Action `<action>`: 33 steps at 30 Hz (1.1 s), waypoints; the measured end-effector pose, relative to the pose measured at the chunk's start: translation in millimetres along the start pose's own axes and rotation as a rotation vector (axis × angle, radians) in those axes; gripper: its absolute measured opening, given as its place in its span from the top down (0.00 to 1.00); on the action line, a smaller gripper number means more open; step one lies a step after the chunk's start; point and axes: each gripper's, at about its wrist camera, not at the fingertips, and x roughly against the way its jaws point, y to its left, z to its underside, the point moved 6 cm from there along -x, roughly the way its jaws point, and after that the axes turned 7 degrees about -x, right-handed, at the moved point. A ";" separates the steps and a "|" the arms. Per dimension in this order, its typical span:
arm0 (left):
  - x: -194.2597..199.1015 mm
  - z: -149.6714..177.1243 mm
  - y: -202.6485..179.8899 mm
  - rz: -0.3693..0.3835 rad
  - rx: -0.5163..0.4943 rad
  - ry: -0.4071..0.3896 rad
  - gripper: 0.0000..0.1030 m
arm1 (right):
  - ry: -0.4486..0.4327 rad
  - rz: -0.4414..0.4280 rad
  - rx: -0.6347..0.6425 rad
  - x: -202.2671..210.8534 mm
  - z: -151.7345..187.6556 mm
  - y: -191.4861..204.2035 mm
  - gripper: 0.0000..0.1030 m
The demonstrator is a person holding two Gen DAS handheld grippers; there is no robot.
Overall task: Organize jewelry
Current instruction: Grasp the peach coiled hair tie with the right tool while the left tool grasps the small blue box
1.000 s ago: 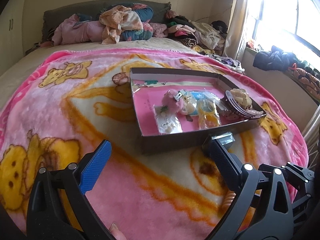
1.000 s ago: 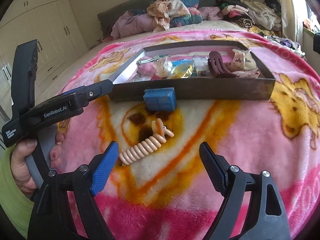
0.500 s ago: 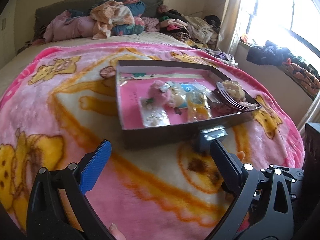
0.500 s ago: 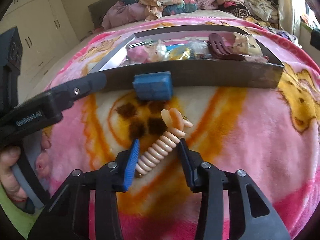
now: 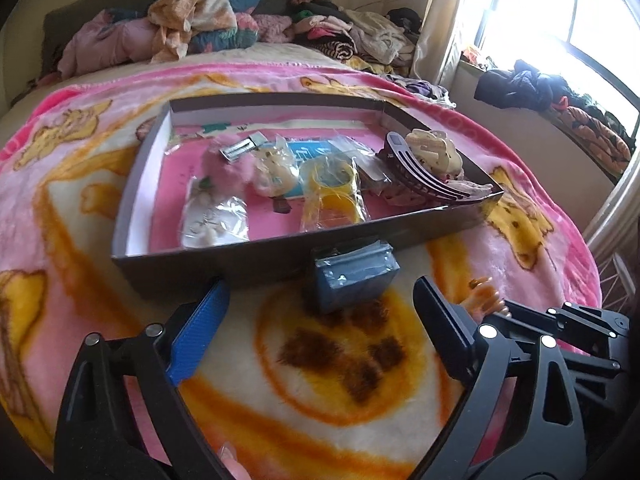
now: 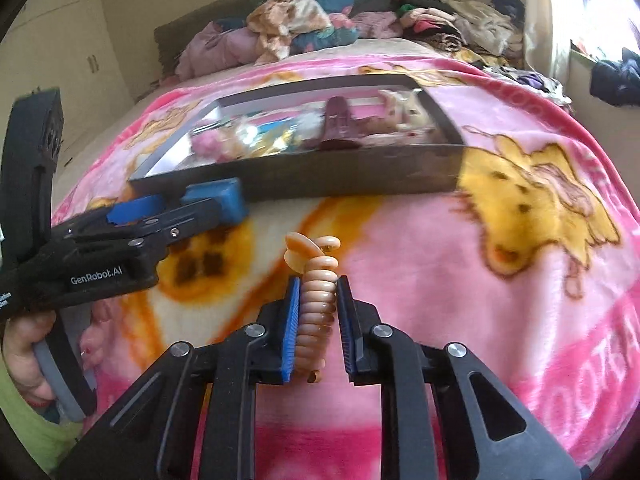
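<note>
A dark shallow tray [image 5: 256, 258] lies on the pink blanket and holds bagged jewelry, a pink pom-pom [image 5: 228, 170], a yellow bangle [image 5: 332, 200] and a dark hair claw [image 5: 420, 172]. A small blue box [image 5: 352, 276] sits just outside the tray's front wall. My left gripper [image 5: 320, 320] is open, its fingers either side of the blue box and a little short of it. My right gripper [image 6: 318, 312] is shut on a peach coiled hair clip [image 6: 318, 296], held above the blanket. The tray [image 6: 340, 172] and blue box [image 6: 218, 198] show ahead of it.
The pink cartoon blanket [image 5: 100, 220] covers the bed. Piled clothes [image 5: 192, 28] lie at the headboard, more on the window ledge [image 5: 560, 92] to the right. White wardrobe doors [image 6: 60, 52] stand at the left. The left gripper's body [image 6: 100, 264] sits left of the right gripper.
My right gripper moved onto the peach hair clip, closed on it and lifted it. My left gripper moved right and forward, now facing the blue box.
</note>
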 end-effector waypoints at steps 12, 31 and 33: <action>-10.2 0.7 -11.4 -0.039 0.049 0.046 0.58 | -0.046 -0.031 -0.058 12.9 -10.8 -19.5 0.83; 21.3 -18.7 -30.8 -0.019 0.005 -0.019 0.62 | -0.097 -0.088 -0.052 35.4 -24.3 -12.3 0.83; 24.6 -23.4 -29.2 -0.022 0.006 -0.031 0.62 | -0.105 -0.092 -0.049 36.8 -29.2 -11.6 0.83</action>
